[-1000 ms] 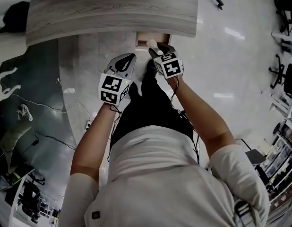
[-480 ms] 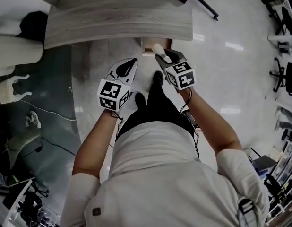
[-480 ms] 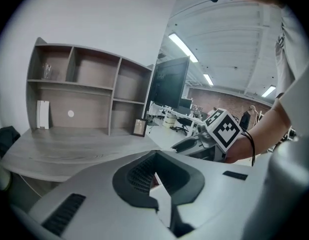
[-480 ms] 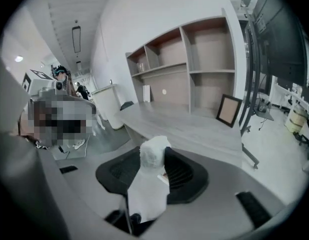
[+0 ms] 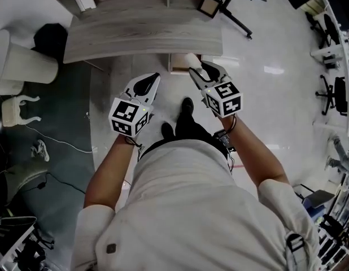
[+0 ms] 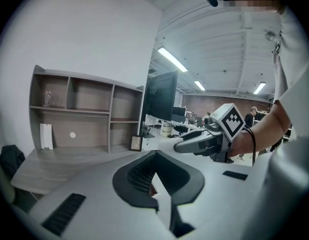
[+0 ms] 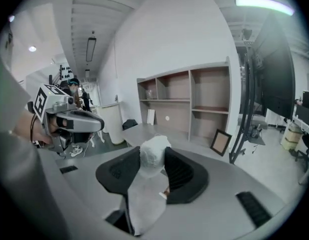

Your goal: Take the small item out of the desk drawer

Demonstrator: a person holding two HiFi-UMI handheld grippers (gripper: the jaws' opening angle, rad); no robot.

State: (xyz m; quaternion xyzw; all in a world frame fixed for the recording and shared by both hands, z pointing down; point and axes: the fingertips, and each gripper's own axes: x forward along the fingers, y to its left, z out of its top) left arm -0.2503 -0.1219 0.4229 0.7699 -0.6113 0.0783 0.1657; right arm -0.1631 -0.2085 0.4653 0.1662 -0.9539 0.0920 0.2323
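Grey wood desk (image 5: 146, 33) is seen from above in the head view, drawer (image 5: 175, 66) open at its front edge. White small item (image 5: 190, 59) is held by the right gripper (image 5: 196, 69) just off the desk front, over the drawer; left gripper (image 5: 154, 79) is off the desk front too. Left gripper view: jaws are pressed together, empty. Right gripper view: small item (image 7: 153, 156) is clamped between both pads.

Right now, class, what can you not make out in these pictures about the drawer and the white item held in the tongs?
1. Inside of the drawer: seen in the head view only. The desk cuts off its back part, and the right tongs cover much of the rest.
2. White item: in the right gripper view the pads hide its sides, so what it is cannot be told.
3. Drawer front: neither gripper view shows it.
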